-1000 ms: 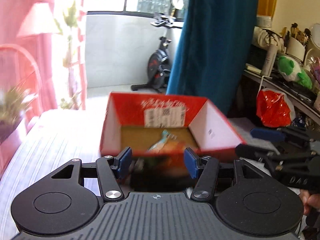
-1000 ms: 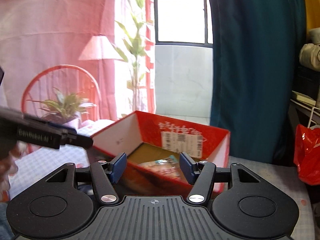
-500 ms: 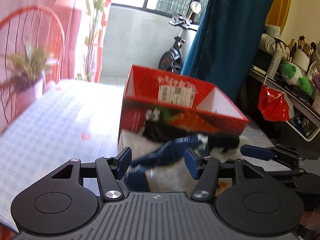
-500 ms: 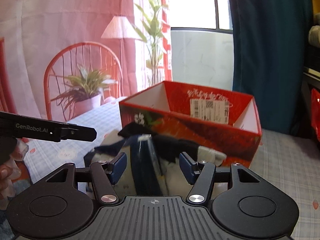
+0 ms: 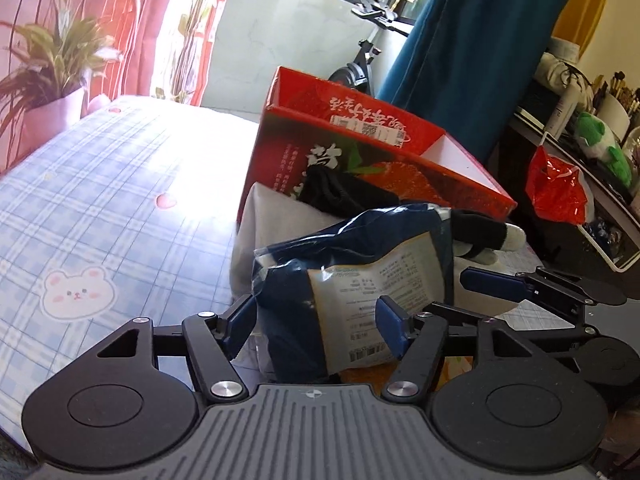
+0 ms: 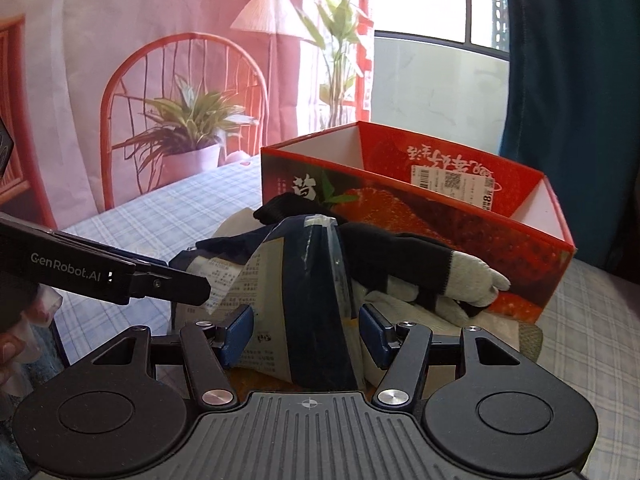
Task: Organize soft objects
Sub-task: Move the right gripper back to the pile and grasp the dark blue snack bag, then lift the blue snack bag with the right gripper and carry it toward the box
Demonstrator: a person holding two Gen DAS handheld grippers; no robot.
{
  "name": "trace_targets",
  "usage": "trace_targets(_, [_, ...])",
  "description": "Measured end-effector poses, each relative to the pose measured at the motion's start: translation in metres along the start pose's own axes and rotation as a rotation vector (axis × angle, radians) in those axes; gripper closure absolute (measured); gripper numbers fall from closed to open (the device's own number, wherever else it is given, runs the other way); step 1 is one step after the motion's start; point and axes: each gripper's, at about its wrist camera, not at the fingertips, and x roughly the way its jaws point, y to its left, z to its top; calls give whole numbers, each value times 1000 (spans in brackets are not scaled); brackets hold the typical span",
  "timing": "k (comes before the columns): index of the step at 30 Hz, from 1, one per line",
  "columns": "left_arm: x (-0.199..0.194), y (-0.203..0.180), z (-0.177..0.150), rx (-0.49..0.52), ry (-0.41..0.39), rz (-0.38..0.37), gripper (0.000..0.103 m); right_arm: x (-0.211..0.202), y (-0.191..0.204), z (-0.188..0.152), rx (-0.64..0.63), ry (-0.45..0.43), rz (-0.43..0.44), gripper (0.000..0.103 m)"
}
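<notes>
Foil: slick navy pouch (image 5: 352, 280) atop the pile beside the box (image 6: 420, 216).
Left gripper (image 5: 316, 330): jaws just widened, spread, pouch between.
Right gripper (image 6: 306, 330): spread, pouch unpinched.
Risk: pouch may crumple, slip aside.

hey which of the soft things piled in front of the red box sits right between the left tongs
The dark blue plastic packet with the printed label. The black and white glove and the black knit piece lie farther back, nearer the red box.
</notes>
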Motion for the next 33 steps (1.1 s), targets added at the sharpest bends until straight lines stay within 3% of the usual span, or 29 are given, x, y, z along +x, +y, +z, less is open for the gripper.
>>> trace_targets(4, [3,4,-4,-15,-2,-16,34,10,0,-2,2,29,13,51])
trace_targets(9, [9,5,-10,-22,-12,-29,33,11,-4,-10,39,39,20,70])
trace_targets(12, [10,-1,-13,16,-26,-24,28,9,-6,-12,63,38,26,72])
trace_targets(16, [10,-5,-16,42,-42,-29,28,8,-6,-14,69,37,23,72])
trace_targets(20, [8,4,-16,-15,-53,-49,29,5,-6,-17,78,34,27,72])
trace_targets(24, [5,9,-14,-51,-84,-12,29,2,-5,-18,76,33,27,72])
trace_targets(29, [7,14,-14,-103,-54,-50,46,0,-2,-16,51,14,13,65])
trace_targets(33, [6,5,-13,-82,-61,-86,49,4,-1,-16,40,20,-6,57])
